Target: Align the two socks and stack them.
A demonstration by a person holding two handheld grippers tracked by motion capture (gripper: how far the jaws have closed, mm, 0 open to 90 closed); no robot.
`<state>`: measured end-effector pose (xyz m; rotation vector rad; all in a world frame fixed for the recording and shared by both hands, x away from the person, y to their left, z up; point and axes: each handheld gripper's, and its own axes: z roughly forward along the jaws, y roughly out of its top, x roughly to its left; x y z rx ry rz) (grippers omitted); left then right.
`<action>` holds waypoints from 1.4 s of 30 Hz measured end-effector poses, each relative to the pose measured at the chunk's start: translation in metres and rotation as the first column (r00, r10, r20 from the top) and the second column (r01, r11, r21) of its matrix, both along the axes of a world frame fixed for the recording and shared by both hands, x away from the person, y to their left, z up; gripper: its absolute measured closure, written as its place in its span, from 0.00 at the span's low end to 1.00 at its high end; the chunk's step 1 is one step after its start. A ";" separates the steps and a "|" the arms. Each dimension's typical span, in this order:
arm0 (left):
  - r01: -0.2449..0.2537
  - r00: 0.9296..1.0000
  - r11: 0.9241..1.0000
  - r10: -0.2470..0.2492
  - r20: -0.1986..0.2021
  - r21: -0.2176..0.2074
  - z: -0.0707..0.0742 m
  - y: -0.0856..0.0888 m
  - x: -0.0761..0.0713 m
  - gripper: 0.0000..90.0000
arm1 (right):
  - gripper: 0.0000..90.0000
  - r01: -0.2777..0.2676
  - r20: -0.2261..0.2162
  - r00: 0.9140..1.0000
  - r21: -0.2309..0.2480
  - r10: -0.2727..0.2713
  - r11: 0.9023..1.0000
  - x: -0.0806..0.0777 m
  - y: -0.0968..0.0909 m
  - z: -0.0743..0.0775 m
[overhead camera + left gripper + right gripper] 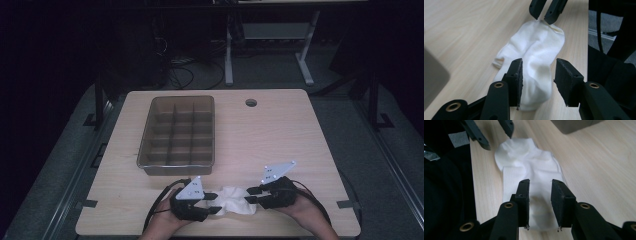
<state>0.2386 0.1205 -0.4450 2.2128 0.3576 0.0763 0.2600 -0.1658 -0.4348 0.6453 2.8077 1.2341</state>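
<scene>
White sock (231,199) on table's near edge

Short ankle sock, plain white, lying flat but rumpled and creased in the middle, stretched left to right on light wood tabletop (280,135). Cuff end squared off, other end rounded. Each end lies between a pair of black jaws.

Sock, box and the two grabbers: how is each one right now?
White sock: lying crumpled flat on the table, one end between each gripper's jaws.
Divided box: upright, compartments empty.
Left gripper: jaws apart around the sock.
Right gripper: jaws apart over the sock.
</scene>
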 end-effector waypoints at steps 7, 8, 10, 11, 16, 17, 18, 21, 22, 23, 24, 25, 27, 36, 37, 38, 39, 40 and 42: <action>0.006 1.000 0.996 -0.004 -0.015 0.085 -0.020 -0.009 0.010 0.65 | 0.72 -0.023 -0.005 1.000 -0.065 0.023 0.998 0.003 0.003 -0.015; 0.005 1.000 0.996 -0.003 -0.016 0.087 -0.021 -0.008 0.010 0.65 | 0.72 -0.026 -0.005 1.000 -0.073 0.026 0.997 0.004 0.003 -0.017; 0.006 1.000 0.996 -0.005 -0.010 0.090 -0.021 -0.007 0.011 0.64 | 0.72 -0.036 -0.001 0.999 -0.086 0.036 0.996 0.003 0.002 -0.020; 0.006 1.000 0.995 -0.006 -0.005 0.096 -0.021 -0.007 0.012 0.64 | 0.72 -0.039 -0.002 0.999 -0.096 0.039 0.995 0.002 0.003 -0.022; 0.040 0.999 0.994 -0.043 0.022 0.107 -0.022 -0.001 0.019 0.64 | 0.71 -0.049 0.033 0.998 -0.132 0.054 0.990 -0.007 0.008 -0.024; 0.043 0.999 0.994 -0.045 0.019 0.103 -0.022 0.000 0.020 0.64 | 0.71 -0.043 0.042 0.998 -0.133 0.049 0.990 -0.010 0.008 -0.024; 0.049 0.998 0.993 -0.052 0.023 0.104 -0.022 0.001 0.022 0.64 | 0.71 -0.038 0.046 0.998 -0.135 0.045 0.990 -0.013 0.008 -0.024; 0.059 0.998 0.993 -0.062 0.027 0.101 -0.022 0.002 0.023 0.63 | 0.70 -0.033 0.045 0.998 -0.137 0.039 0.990 -0.017 0.009 -0.024; 0.059 0.998 0.993 -0.062 0.027 0.102 -0.022 0.002 0.023 0.63 | 0.70 -0.033 0.039 0.999 -0.135 0.038 0.990 -0.016 0.009 -0.024; 0.056 0.998 0.993 -0.059 0.025 0.100 -0.022 0.002 0.022 0.62 | 0.70 -0.036 0.034 0.999 -0.130 0.040 0.991 -0.015 0.009 -0.024; 0.055 0.998 0.994 -0.057 0.021 0.096 -0.022 0.002 0.023 0.61 | 0.69 -0.032 0.021 0.999 -0.117 0.035 0.993 -0.014 0.009 -0.024; 0.059 0.998 0.994 -0.061 0.015 0.097 -0.022 0.002 0.023 0.58 | 0.66 -0.027 -0.002 1.000 -0.101 0.027 0.995 -0.013 0.008 -0.024; 0.057 0.998 0.995 -0.058 0.007 0.086 -0.021 0.002 0.023 0.53 | 0.62 -0.017 -0.023 1.000 -0.072 0.016 0.997 -0.010 0.006 -0.024; 0.047 0.998 0.998 -0.049 0.035 0.048 -0.007 0.009 0.019 0.50 | 0.59 0.063 -0.008 0.998 -0.025 -0.063 0.998 -0.008 -0.010 -0.017; 0.045 0.998 0.998 -0.047 0.036 0.046 -0.006 0.011 0.019 0.50 | 0.59 0.076 -0.014 0.997 -0.019 -0.076 0.997 -0.008 -0.011 -0.017; 0.041 0.998 0.998 -0.043 0.039 0.044 -0.005 0.012 0.018 0.50 | 0.59 0.082 -0.018 0.996 -0.017 -0.083 0.996 -0.008 -0.013 -0.017; 0.036 0.999 0.998 -0.038 0.039 0.042 -0.005 0.014 0.019 0.50 | 0.60 0.086 -0.015 0.996 -0.021 -0.086 0.996 -0.007 -0.014 -0.017; 0.035 0.998 0.998 -0.037 0.041 0.044 -0.005 0.016 0.019 0.50 | 0.60 0.094 -0.017 0.995 -0.023 -0.094 0.995 -0.007 -0.015 -0.018; 0.022 0.999 0.999 -0.024 0.044 0.045 -0.004 0.021 0.019 0.50 | 0.60 0.103 -0.021 0.994 -0.021 -0.104 0.994 -0.006 -0.015 -0.019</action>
